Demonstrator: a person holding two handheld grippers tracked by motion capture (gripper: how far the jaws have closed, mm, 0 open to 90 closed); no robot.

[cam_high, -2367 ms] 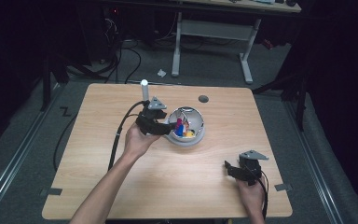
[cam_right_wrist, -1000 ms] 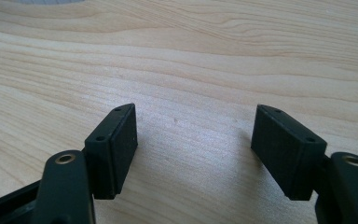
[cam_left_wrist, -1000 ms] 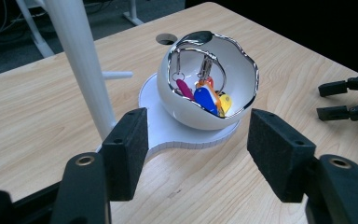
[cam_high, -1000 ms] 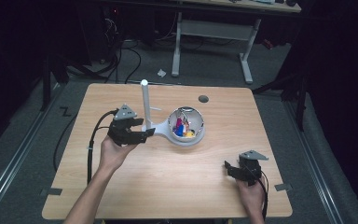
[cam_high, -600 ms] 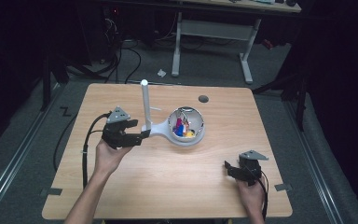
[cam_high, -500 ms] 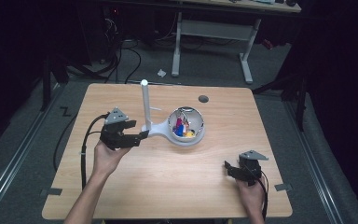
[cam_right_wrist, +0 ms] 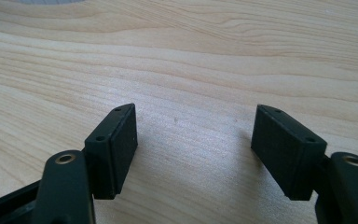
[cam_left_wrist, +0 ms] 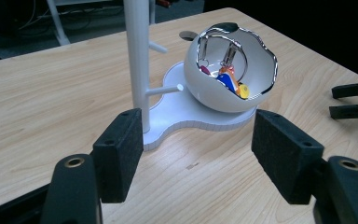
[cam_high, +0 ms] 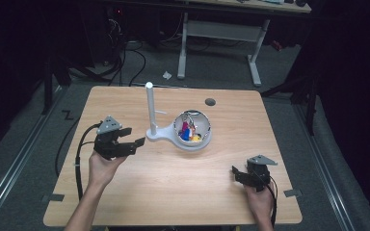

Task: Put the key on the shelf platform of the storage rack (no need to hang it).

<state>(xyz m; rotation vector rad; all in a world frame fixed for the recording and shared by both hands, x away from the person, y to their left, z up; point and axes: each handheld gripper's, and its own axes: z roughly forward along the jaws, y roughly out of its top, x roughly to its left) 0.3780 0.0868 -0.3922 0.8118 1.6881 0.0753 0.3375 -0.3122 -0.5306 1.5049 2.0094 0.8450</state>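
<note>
A white stand [cam_high: 161,135] sits mid-table, with an upright post [cam_high: 150,108] and an egg-shaped white bowl [cam_high: 193,131] whose inside is mirrored. Small colourful pieces [cam_high: 188,132] lie in the bowl. My left gripper [cam_high: 133,137] hovers just left of the stand's base, open and empty. In the left gripper view its jaws [cam_left_wrist: 198,163] frame the post [cam_left_wrist: 136,56], the base [cam_left_wrist: 182,112] and the bowl [cam_left_wrist: 233,93] from a short distance. My right gripper [cam_high: 235,174] rests near the front right corner, open over bare wood [cam_right_wrist: 196,149], and also shows as black fingers [cam_left_wrist: 349,100].
The wooden table [cam_high: 173,192] has a round dark hole [cam_high: 210,102] behind the bowl. A black cable [cam_high: 79,151] trails from the left gripper off the left edge. A desk frame [cam_high: 221,33] stands on the floor beyond the table.
My left gripper has drawn back from the bowl's rim to the left and toward the front, now short of the stand's base. The right gripper has stayed put.
</note>
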